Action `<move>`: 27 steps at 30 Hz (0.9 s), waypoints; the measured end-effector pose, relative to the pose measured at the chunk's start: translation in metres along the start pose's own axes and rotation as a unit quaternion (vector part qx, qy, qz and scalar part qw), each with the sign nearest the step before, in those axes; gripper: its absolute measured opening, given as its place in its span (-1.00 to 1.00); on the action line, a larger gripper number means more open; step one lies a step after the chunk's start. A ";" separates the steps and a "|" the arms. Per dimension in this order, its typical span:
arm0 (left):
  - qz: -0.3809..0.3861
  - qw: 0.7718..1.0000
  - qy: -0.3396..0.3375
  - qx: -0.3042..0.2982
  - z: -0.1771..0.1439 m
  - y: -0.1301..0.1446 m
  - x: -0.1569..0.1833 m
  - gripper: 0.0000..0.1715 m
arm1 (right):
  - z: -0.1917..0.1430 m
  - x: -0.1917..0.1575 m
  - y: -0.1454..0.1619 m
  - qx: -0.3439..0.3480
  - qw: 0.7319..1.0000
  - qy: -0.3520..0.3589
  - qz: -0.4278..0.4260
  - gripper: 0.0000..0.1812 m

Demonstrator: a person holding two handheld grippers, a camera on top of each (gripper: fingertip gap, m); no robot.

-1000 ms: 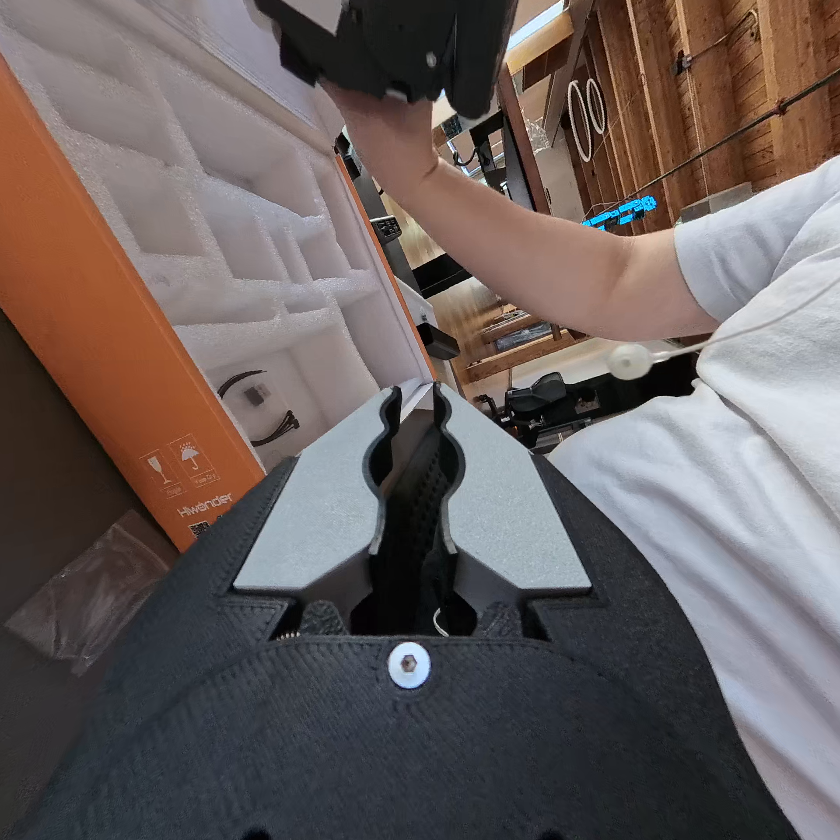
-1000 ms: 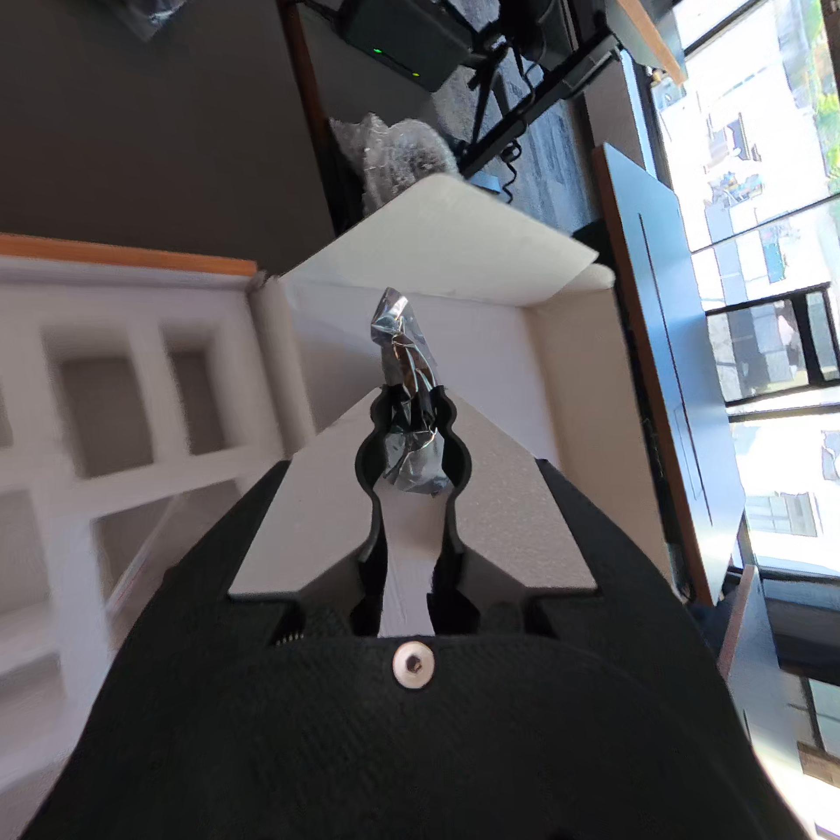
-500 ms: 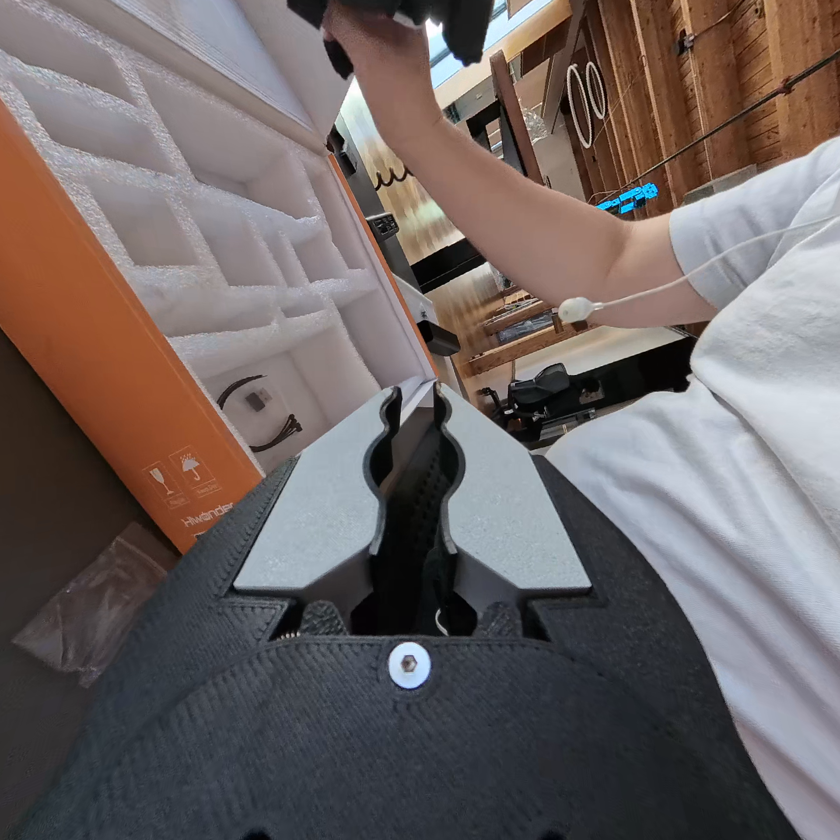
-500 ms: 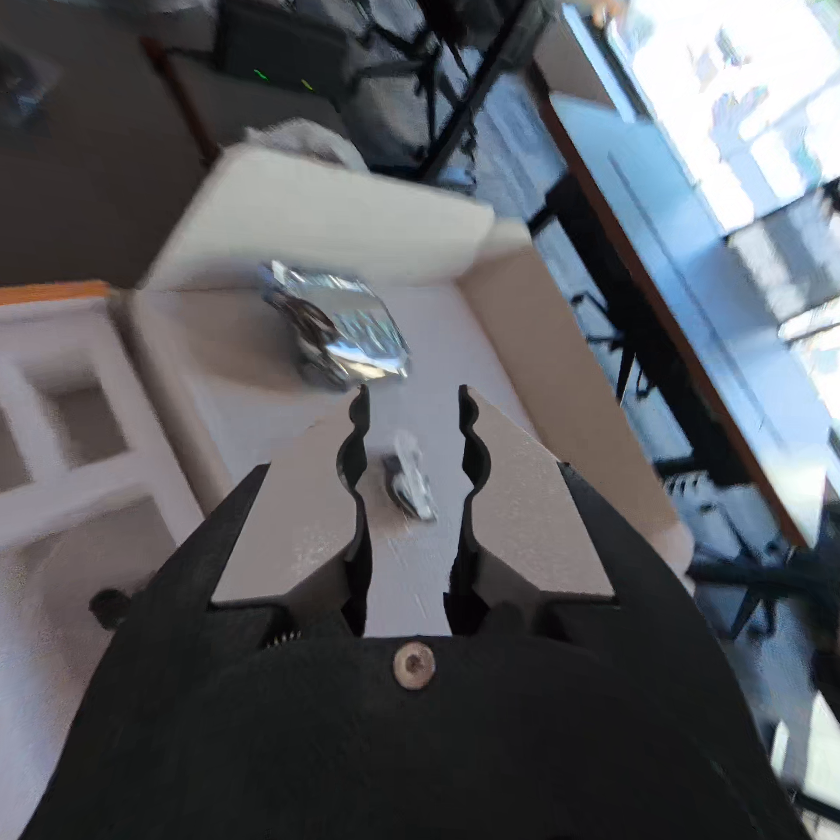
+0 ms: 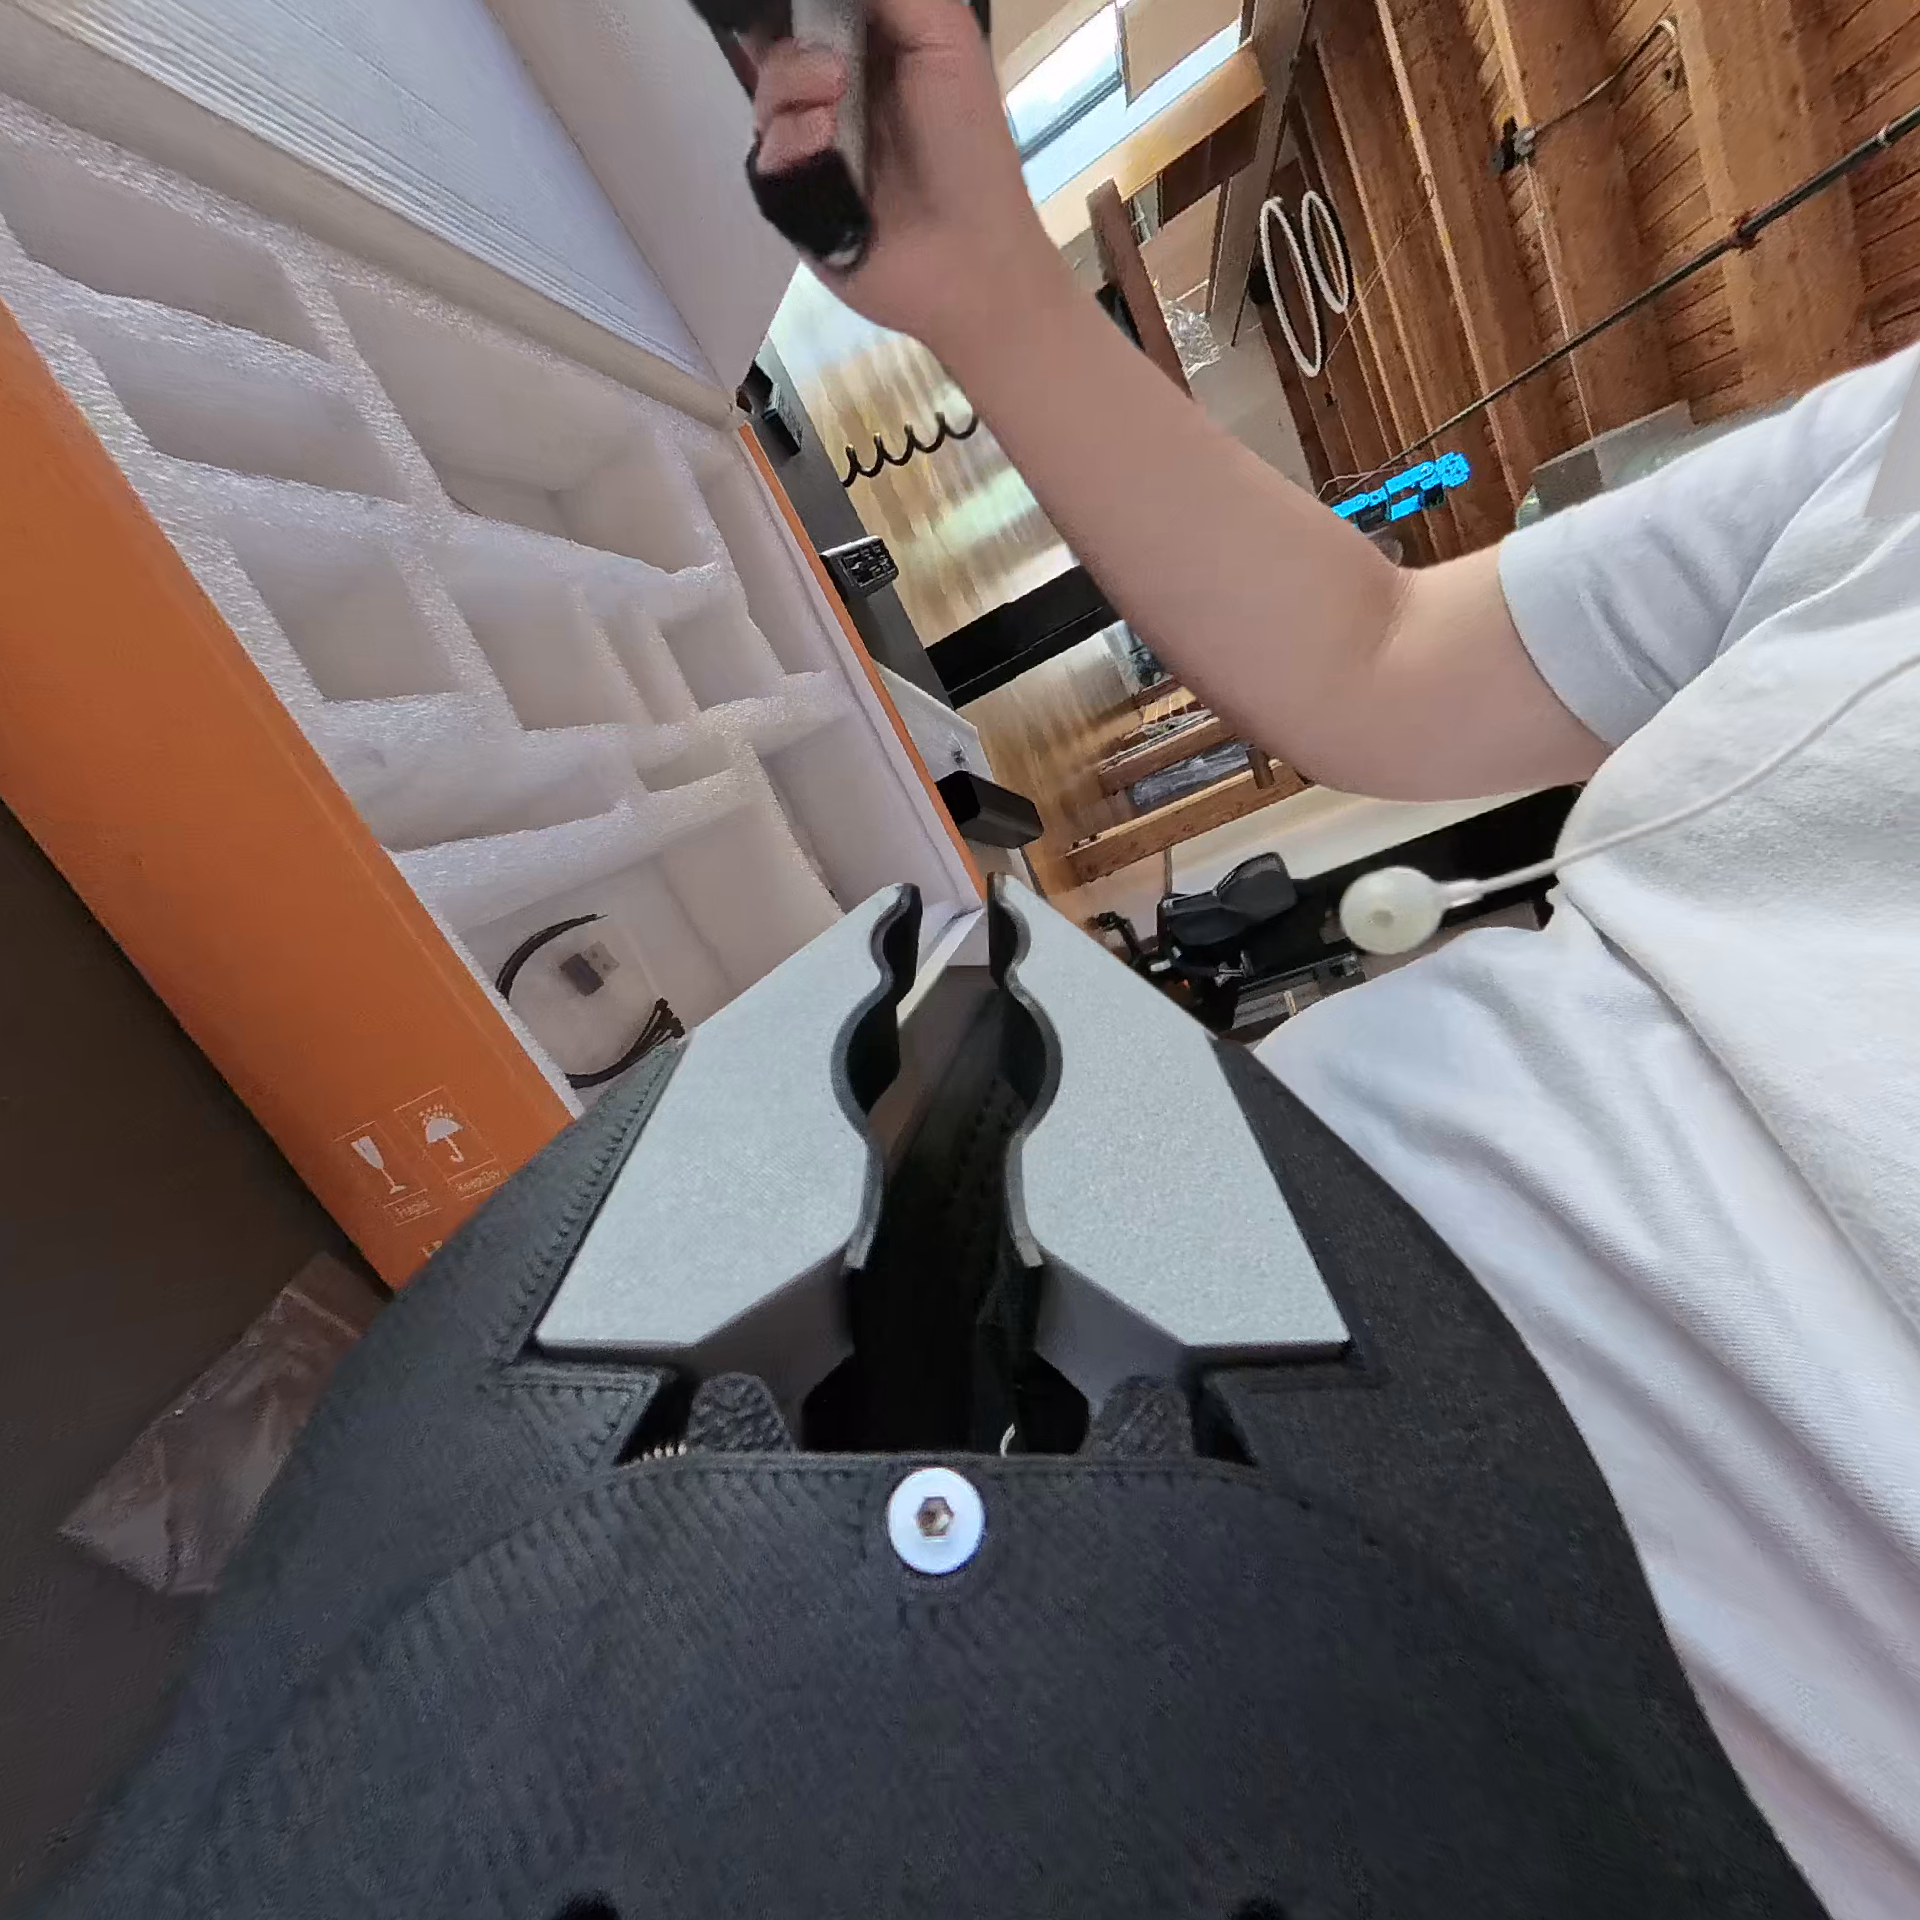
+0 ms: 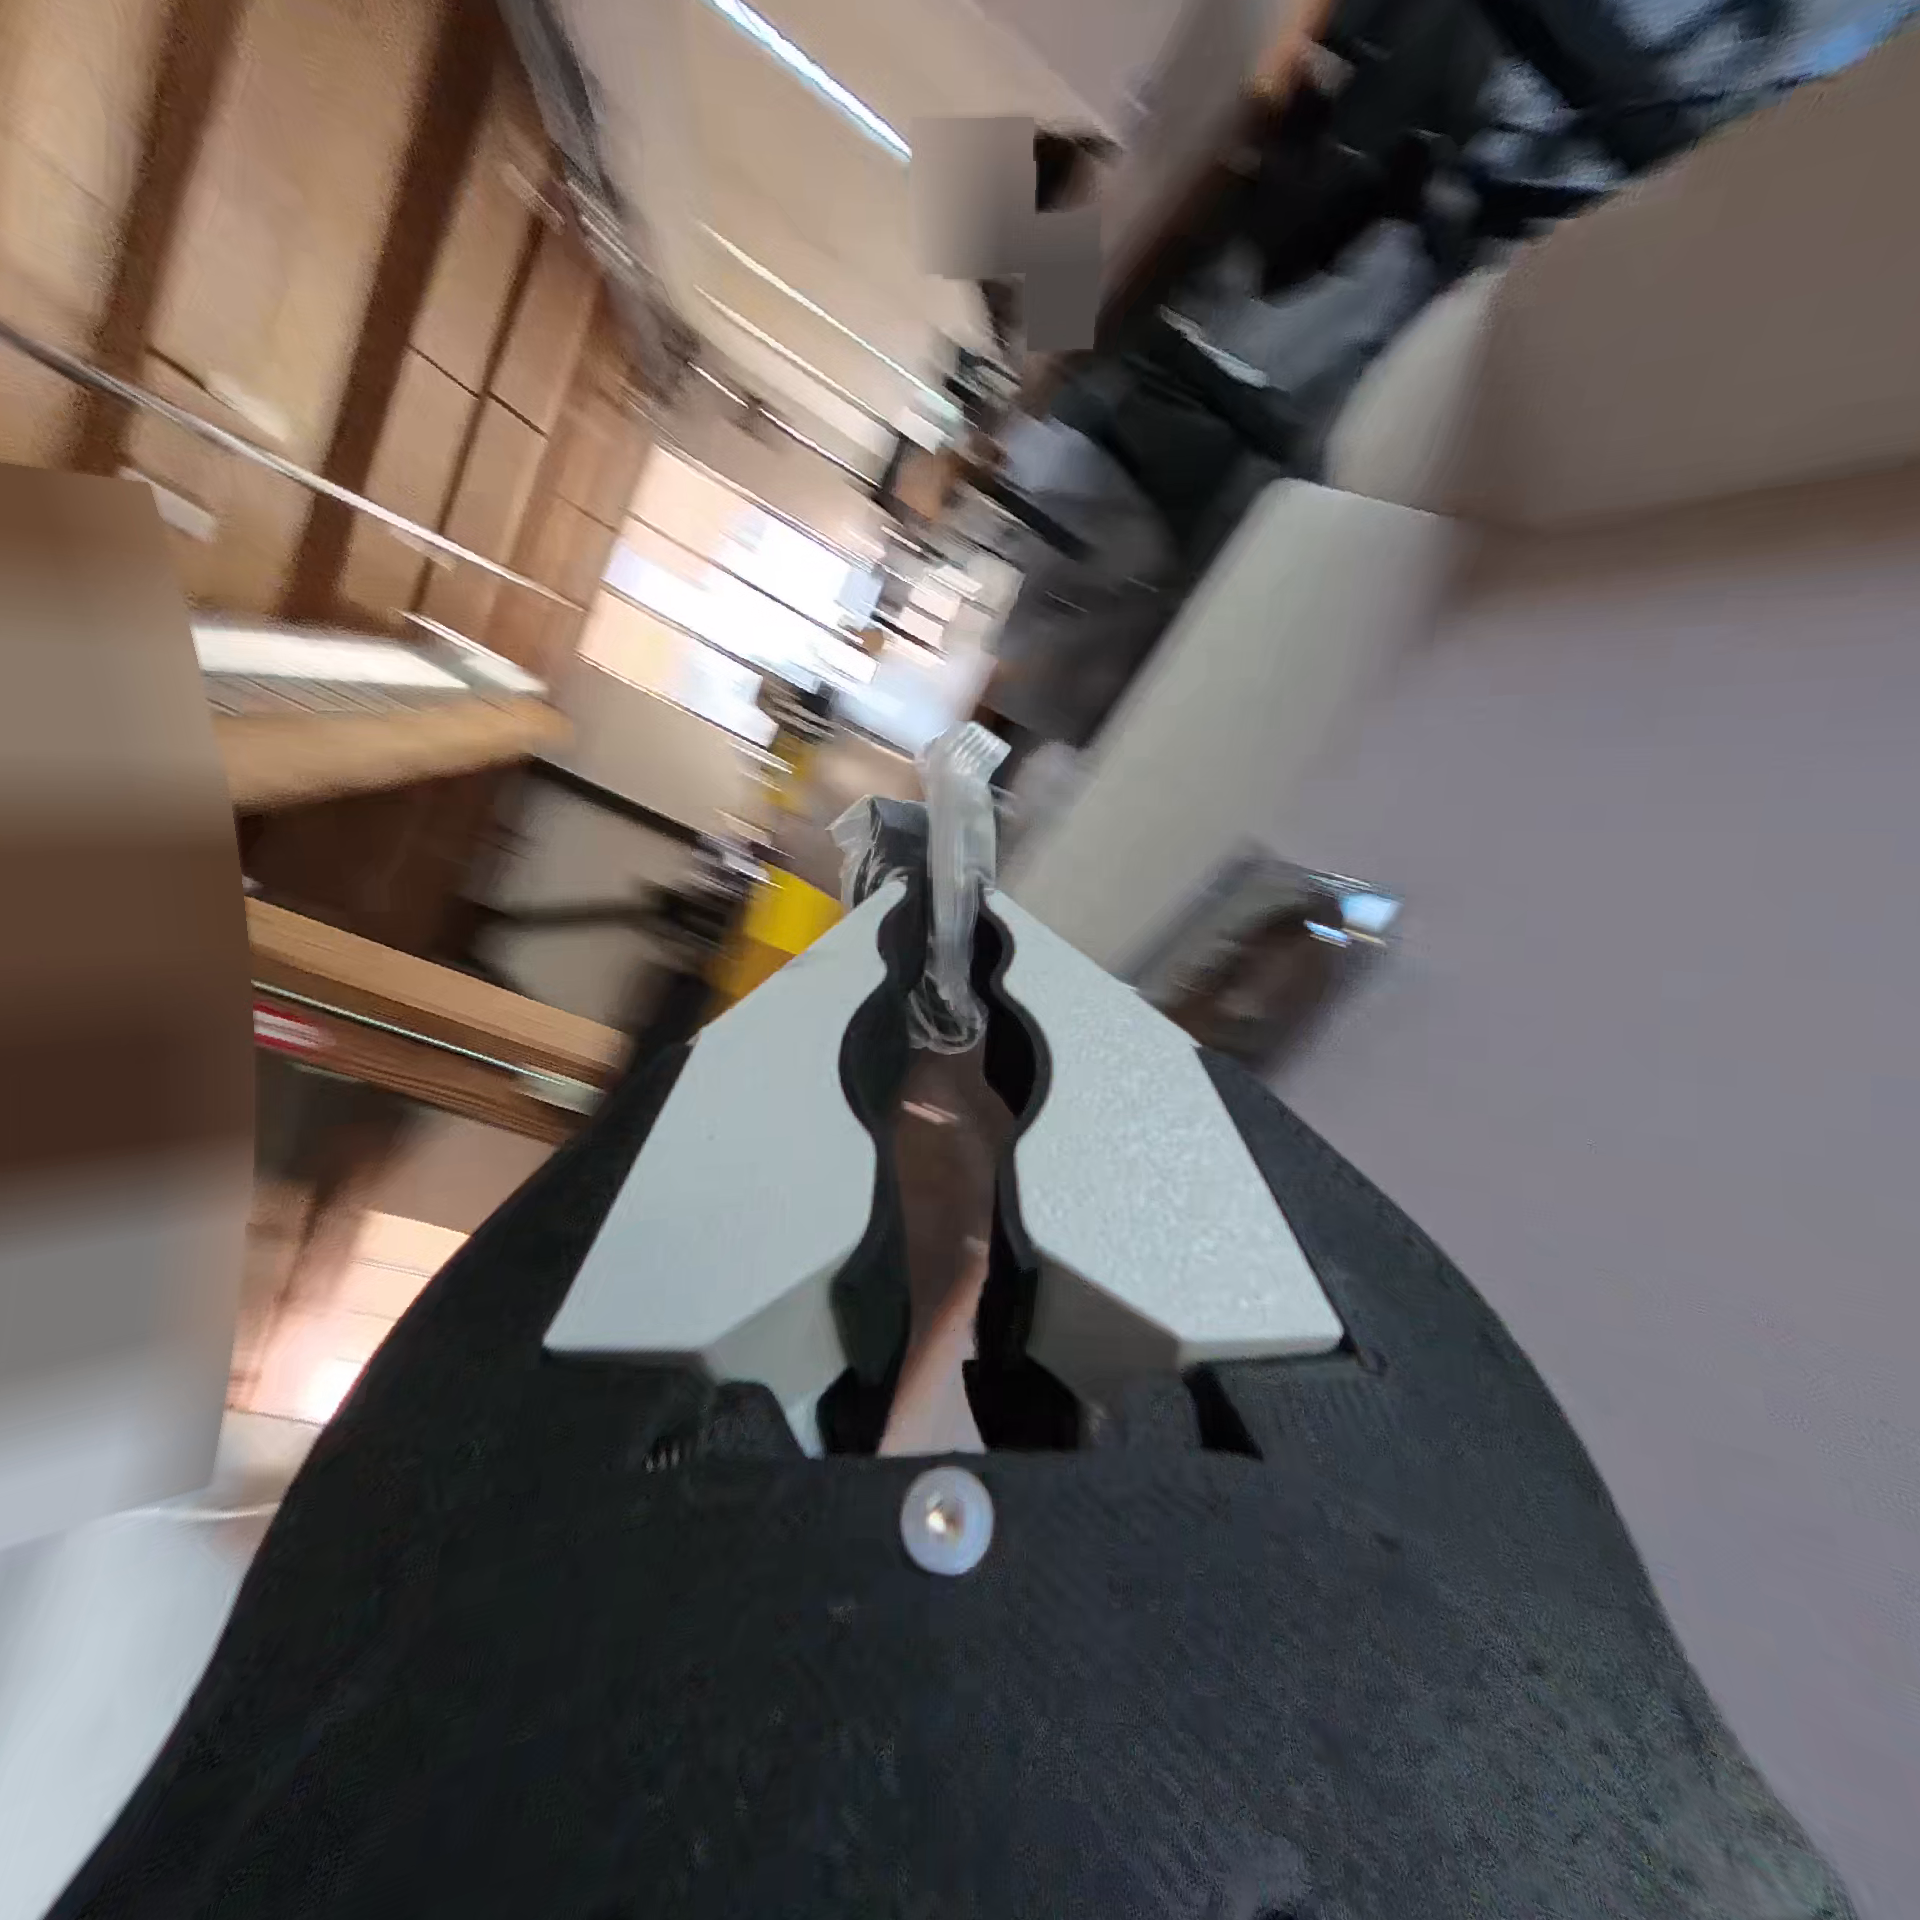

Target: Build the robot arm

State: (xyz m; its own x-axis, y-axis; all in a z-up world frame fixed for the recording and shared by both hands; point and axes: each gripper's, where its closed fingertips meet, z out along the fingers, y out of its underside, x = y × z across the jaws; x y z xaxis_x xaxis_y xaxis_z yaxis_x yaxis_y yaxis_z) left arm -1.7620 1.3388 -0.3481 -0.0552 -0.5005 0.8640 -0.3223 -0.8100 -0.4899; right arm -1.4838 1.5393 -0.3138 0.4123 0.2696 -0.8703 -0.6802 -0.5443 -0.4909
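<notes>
Left gripper (image 5: 948, 914): fingers nearly together with a narrow gap at the tips, nothing between them. It sat just beside the orange box (image 5: 197, 831), whose white foam insert (image 5: 499, 582) was divided into compartments. The lowest compartment held black cables (image 5: 582, 997). A crumpled plastic bag (image 5: 218, 1423) lay on the dark surface beside the box. The person's forearm (image 5: 1226, 582) crossed above, hand (image 5: 914, 166) gripping the other tool's black handle. White shirt (image 5: 1662, 1143) filled the right side.

Right gripper (image 6: 951, 894): fingers pinched on a small clear plastic packet (image 6: 958, 821), which protruded past the tips. View heavily blurred; a white box wall (image 6: 1195, 707) stood to the right, and a silvery bag (image 6: 1340, 914) lay near it.
</notes>
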 end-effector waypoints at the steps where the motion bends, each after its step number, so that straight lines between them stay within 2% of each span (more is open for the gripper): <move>1: -0.002 1.000 0.003 0.001 0.000 0.000 0.000 -0.87 | -0.004 -0.014 -0.010 0.027 0.997 -0.055 0.045 -0.92; 3: -0.002 1.000 0.006 -0.001 0.002 0.002 0.002 -0.87 | -0.009 -0.027 -0.016 0.040 0.989 -0.110 0.087 -0.92; 5: 0.001 1.000 0.007 -0.004 0.003 0.003 0.003 -0.87 | -0.007 -0.019 -0.007 0.015 0.993 -0.082 0.079 -0.92; 7: 0.006 1.000 0.003 -0.003 0.003 0.002 0.004 -0.87 | -0.001 0.011 0.009 -0.029 0.999 0.017 0.026 -0.92; 8: 0.008 1.000 -0.001 0.000 0.003 0.001 0.004 -0.87 | 0.000 0.034 0.015 -0.055 0.994 0.094 -0.026 -0.92; 9: 0.011 1.000 -0.007 0.002 0.002 0.000 0.003 -0.87 | -0.002 0.058 0.017 -0.079 0.976 0.181 -0.097 -0.92; 11: 0.022 0.999 -0.024 0.008 -0.002 -0.005 0.001 -0.87 | -0.004 0.086 0.012 -0.126 0.906 0.300 -0.270 -0.92; 13: 0.041 0.998 -0.055 0.014 -0.010 -0.009 -0.006 -0.87 | -0.004 0.102 0.008 -0.181 0.800 0.387 -0.421 -0.91; 14: 0.050 0.996 -0.076 0.015 -0.015 -0.010 -0.012 -0.88 | 0.000 0.106 0.010 -0.209 0.750 0.405 -0.480 -0.90; 15: 0.059 0.993 -0.103 0.016 -0.022 -0.011 -0.019 -0.87 | 0.006 0.108 0.017 -0.237 0.719 0.406 -0.512 -0.84; 16: 0.068 0.989 -0.131 0.018 -0.029 -0.013 -0.028 -0.87 | 0.012 0.110 0.029 -0.259 0.715 0.400 -0.512 -0.77; 19: 0.087 0.975 -0.200 0.034 -0.055 -0.023 -0.051 -0.85 | 0.015 0.108 0.045 -0.268 0.741 0.399 -0.468 -0.58; 23: 0.104 0.951 -0.282 0.068 -0.096 -0.048 -0.082 -0.77 | 0.005 0.073 0.036 -0.193 0.771 0.399 -0.457 -0.47; 27: 0.135 0.923 -0.351 0.086 -0.135 -0.075 -0.113 -0.60 | -0.017 0.040 0.035 -0.140 0.775 0.405 -0.465 -0.46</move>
State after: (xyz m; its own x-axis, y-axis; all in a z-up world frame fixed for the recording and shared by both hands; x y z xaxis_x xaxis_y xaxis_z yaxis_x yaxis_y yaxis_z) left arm -1.8590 1.4971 -0.3932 0.5334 -0.7166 0.4494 -0.2277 -0.6333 -0.7397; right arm -1.4807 1.5181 -0.3651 0.9673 0.1231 0.2216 0.2506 -0.5958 -0.7630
